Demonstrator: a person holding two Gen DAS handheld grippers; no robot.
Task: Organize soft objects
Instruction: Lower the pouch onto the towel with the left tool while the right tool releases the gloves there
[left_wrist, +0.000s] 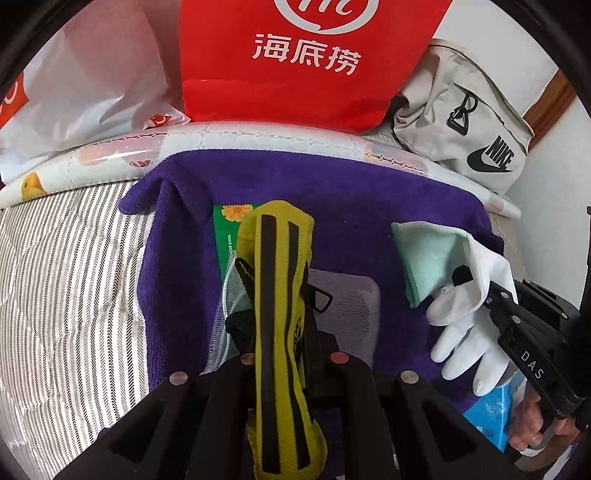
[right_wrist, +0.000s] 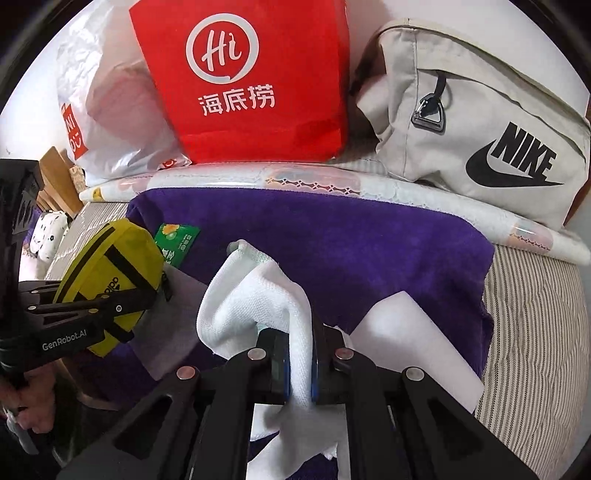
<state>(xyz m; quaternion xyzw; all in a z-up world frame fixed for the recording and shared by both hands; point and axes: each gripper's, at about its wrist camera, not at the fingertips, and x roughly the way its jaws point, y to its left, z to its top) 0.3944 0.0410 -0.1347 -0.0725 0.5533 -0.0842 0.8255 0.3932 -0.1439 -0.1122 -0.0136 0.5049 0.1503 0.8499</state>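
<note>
Left wrist view: left gripper (left_wrist: 284, 354) is clamped on a yellow pouch (left_wrist: 279, 295) above the purple towel (left_wrist: 332, 192), white glove (left_wrist: 465, 332) hanging at the right. Right wrist view: right gripper (right_wrist: 299, 365) pinches that glove (right_wrist: 258, 295) over the towel (right_wrist: 369, 240), pouch (right_wrist: 107, 269) at the left.

light: bright, even | shadows: soft | focus: sharp | edges: fisheye-warped, dark corners

Red paper bag (right_wrist: 251, 81) upright between white plastic bag (right_wrist: 110, 92) and beige Nike bag (right_wrist: 480, 122).
</note>
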